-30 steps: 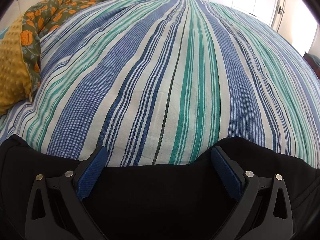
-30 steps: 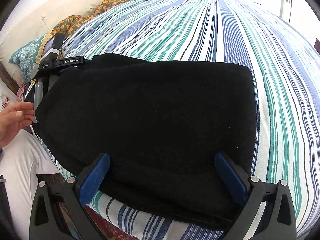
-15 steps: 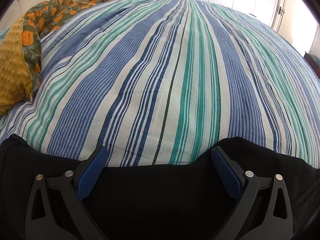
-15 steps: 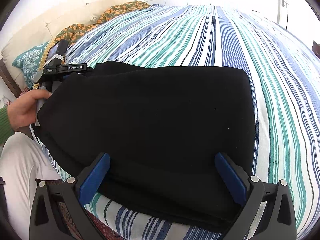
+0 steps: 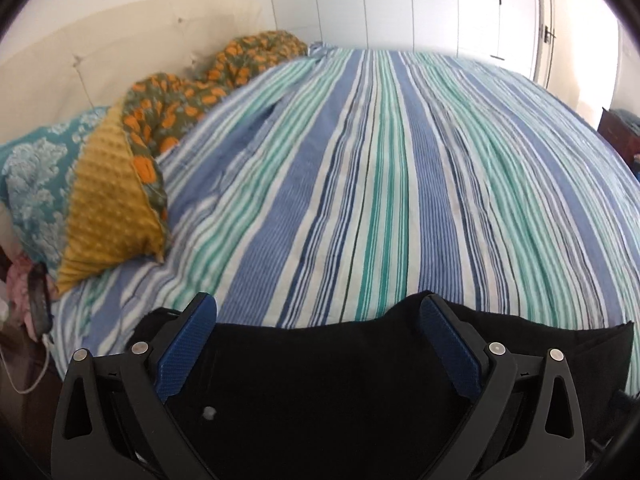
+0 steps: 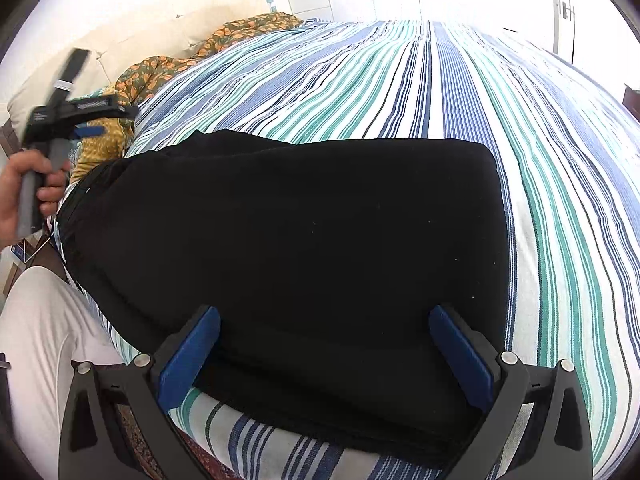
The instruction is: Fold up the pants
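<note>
The black pants point(image 6: 288, 240) lie folded into a flat block on the striped bed near its front edge. They also fill the bottom of the left wrist view point(image 5: 320, 392). My right gripper point(image 6: 324, 320) is open and empty, its blue pads above the near end of the pants. My left gripper point(image 5: 318, 308) is open and empty, raised above the pants' left end. It shows at the far left of the right wrist view point(image 6: 86, 122), held in a hand and lifted off the cloth.
The striped bedspread point(image 5: 400, 184) stretches away behind the pants. A yellow cushion point(image 5: 108, 208), a floral quilt point(image 5: 180, 108) and a teal pillow point(image 5: 32, 184) lie at the left by the headboard. White wardrobe doors point(image 5: 440, 0) stand behind. A white-trousered leg point(image 6: 40, 340) is at the bed's edge.
My left gripper has lifted up and back off the pants, so its view now takes in the headboard and pillows. My right gripper has risen slightly. The pants have not moved.
</note>
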`<state>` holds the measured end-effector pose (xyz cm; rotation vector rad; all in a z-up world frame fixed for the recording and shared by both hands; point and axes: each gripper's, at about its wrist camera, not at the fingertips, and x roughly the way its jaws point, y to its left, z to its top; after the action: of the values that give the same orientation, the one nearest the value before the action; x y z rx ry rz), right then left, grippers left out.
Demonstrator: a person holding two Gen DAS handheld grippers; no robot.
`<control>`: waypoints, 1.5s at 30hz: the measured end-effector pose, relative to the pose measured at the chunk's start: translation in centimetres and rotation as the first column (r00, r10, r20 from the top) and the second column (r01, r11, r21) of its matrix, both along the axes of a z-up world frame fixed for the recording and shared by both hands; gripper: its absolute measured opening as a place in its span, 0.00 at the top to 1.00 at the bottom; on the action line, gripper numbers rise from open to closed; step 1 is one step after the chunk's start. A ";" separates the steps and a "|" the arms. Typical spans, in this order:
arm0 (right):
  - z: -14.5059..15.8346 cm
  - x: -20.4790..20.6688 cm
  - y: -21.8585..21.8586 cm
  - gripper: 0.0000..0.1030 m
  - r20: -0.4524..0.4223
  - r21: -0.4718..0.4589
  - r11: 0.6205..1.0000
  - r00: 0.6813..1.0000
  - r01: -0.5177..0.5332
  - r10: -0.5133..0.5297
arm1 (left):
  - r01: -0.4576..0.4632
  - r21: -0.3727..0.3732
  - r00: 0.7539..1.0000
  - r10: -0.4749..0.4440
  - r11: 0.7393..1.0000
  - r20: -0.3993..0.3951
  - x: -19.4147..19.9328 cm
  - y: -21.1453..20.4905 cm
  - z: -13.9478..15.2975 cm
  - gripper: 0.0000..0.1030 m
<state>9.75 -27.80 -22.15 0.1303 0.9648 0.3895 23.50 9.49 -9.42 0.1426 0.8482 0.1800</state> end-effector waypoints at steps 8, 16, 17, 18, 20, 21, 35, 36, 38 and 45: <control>0.3 0.0 0.1 0.00 0.003 -0.007 1.000 1.000 -0.005 0.005 | -0.007 0.077 0.999 0.003 0.997 0.053 -3.5 -0.3 2.6 0.01; 0.4 -0.4 0.2 0.00 0.021 -0.006 1.000 1.000 -0.003 0.003 | -0.037 0.128 0.996 0.026 0.991 0.080 -6.1 -0.4 3.6 0.01; 0.3 -0.4 0.2 0.00 0.023 -0.005 1.000 1.000 -0.003 0.004 | -0.042 0.119 0.996 0.032 0.992 0.078 -6.3 -0.4 3.5 0.01; 0.3 -0.4 0.2 0.00 0.025 -0.004 1.000 1.000 -0.004 0.004 | -0.050 0.102 0.996 0.042 0.994 0.074 -6.6 -0.3 3.5 0.01; 0.4 -0.4 0.1 0.00 0.023 -0.003 1.000 1.000 -0.005 0.005 | -0.080 -0.009 0.996 0.081 0.997 0.049 -7.3 0.5 3.0 0.01; 0.5 -0.4 0.1 0.00 0.021 -0.001 1.000 1.000 -0.006 0.006 | -0.097 -0.112 0.994 0.102 0.989 0.032 -7.8 1.1 2.6 0.01; 4.8 -3.1 -0.8 0.00 0.046 0.080 0.995 0.997 -0.062 0.058 | -0.282 -0.834 0.866 0.499 0.473 -0.010 -15.9 14.5 -3.9 0.02; 5.4 -3.7 -0.8 0.00 0.056 0.087 0.993 0.996 -0.075 0.070 | -0.281 -0.861 0.847 0.532 0.424 -0.014 -16.4 15.8 -4.2 0.02; 6.7 -5.0 -0.7 0.00 0.083 0.084 0.991 0.992 -0.102 0.095 | -0.280 -0.911 0.800 0.598 0.301 -0.048 -17.7 18.8 -5.5 0.02; 8.7 -9.6 -0.3 0.00 0.149 0.029 0.983 0.973 -0.180 0.174 | -0.330 -0.930 0.733 0.665 0.164 -0.143 -19.2 23.2 -8.9 0.07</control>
<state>0.16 -28.10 -13.44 0.0532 0.8262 0.5765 4.32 32.69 -18.31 -1.3117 0.5288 0.3257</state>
